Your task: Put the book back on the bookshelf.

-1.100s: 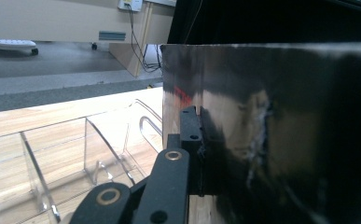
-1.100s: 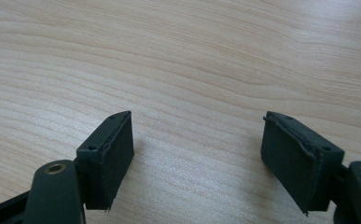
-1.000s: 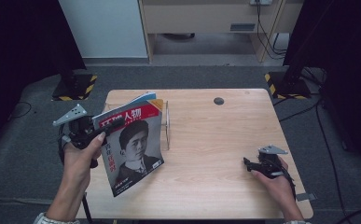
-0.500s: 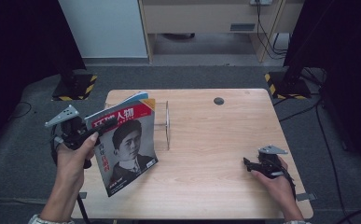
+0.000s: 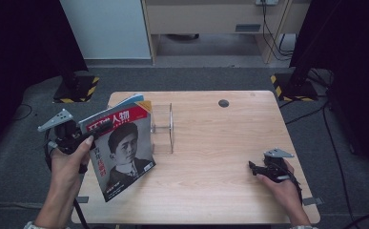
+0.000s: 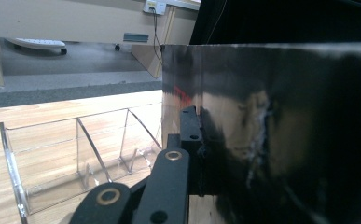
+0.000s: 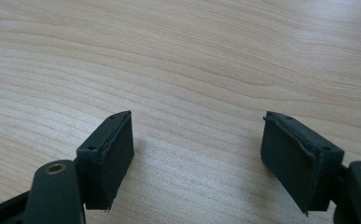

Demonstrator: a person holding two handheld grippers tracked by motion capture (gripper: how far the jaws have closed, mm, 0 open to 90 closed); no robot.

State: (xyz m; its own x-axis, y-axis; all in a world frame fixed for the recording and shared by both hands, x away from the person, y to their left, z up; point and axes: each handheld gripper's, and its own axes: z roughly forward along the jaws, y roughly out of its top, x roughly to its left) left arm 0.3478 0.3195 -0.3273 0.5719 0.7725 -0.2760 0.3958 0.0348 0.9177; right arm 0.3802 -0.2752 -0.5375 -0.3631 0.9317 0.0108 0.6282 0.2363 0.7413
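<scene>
Above table (image 5: 210,157): red-topped magazine (image 5: 122,152), apparently glossy

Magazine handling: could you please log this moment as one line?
left claw: shut on red-covered portrait magazine, lifted | right claw: open | clear acrylic rack: on wooden table

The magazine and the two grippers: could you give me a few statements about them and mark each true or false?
1. The left gripper is shut on the magazine. True.
2. The magazine lies flat on the table. False: it is held up, tilted, over the table's left part.
3. The right gripper holds a pen. False: its jaws stand open with only bare wood between them.
4. A clear rack stands on the table beside the magazine. True.
5. The magazine sits inside the rack. False: it is outside, to its left in the high view.
</scene>
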